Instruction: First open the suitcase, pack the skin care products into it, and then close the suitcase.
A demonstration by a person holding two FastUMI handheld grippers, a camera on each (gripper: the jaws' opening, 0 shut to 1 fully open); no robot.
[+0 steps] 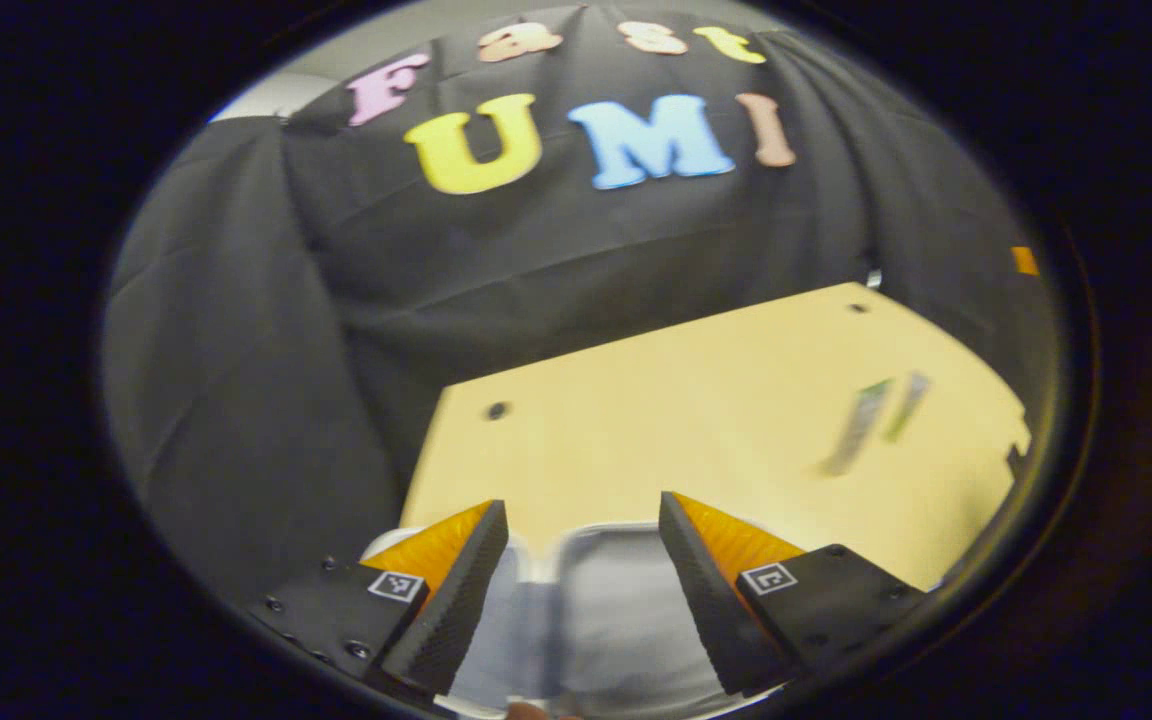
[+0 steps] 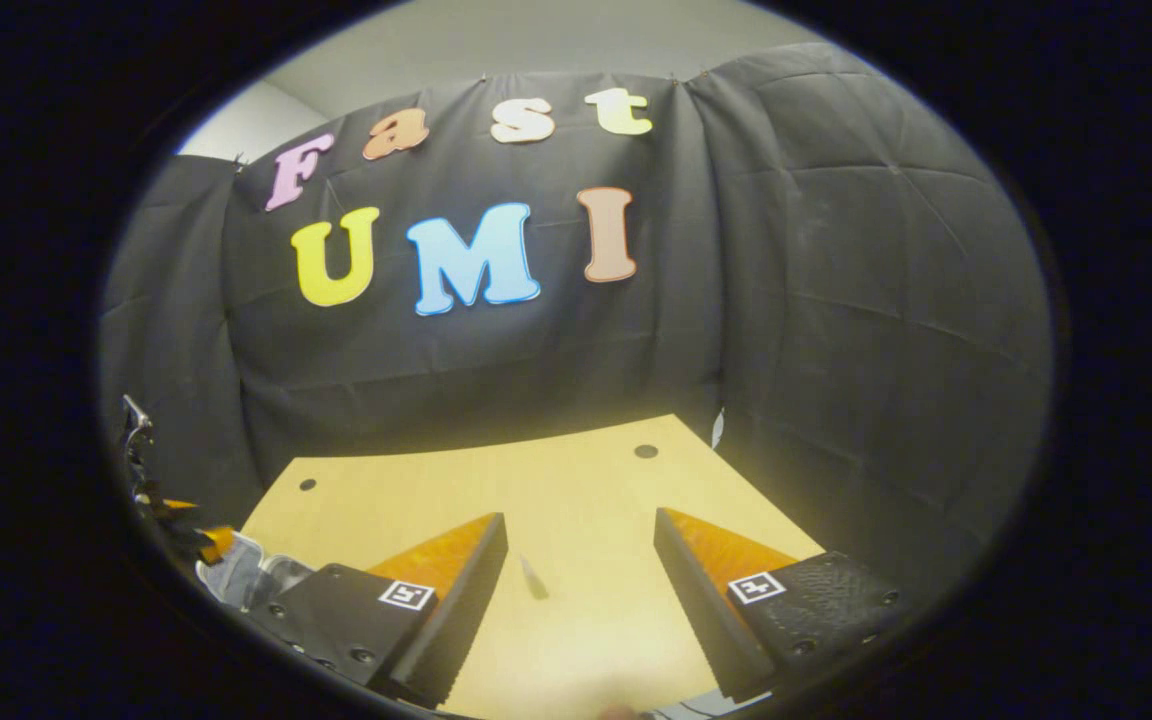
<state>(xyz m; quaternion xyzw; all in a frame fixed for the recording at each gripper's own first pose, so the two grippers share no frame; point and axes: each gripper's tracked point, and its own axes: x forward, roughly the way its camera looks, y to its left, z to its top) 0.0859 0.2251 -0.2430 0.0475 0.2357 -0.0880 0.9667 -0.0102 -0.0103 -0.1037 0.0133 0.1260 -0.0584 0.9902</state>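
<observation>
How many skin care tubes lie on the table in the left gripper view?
2 tubes, blurred, side by side on the table at its right: one, the other just right. More may be hidden.

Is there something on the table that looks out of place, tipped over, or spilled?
Nothing stands out. Two tubes lie flat on the bare wooden table, blurred, with no spill visible. The pale suitcase sits below the open left gripper.

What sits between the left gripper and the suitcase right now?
Nothing visible. In the left gripper view the left gripper is open, and the pale suitcase lies directly beyond its fingers at the table's near edge. The blurred skin care tubes lie off to the side on the bare tabletop.
</observation>
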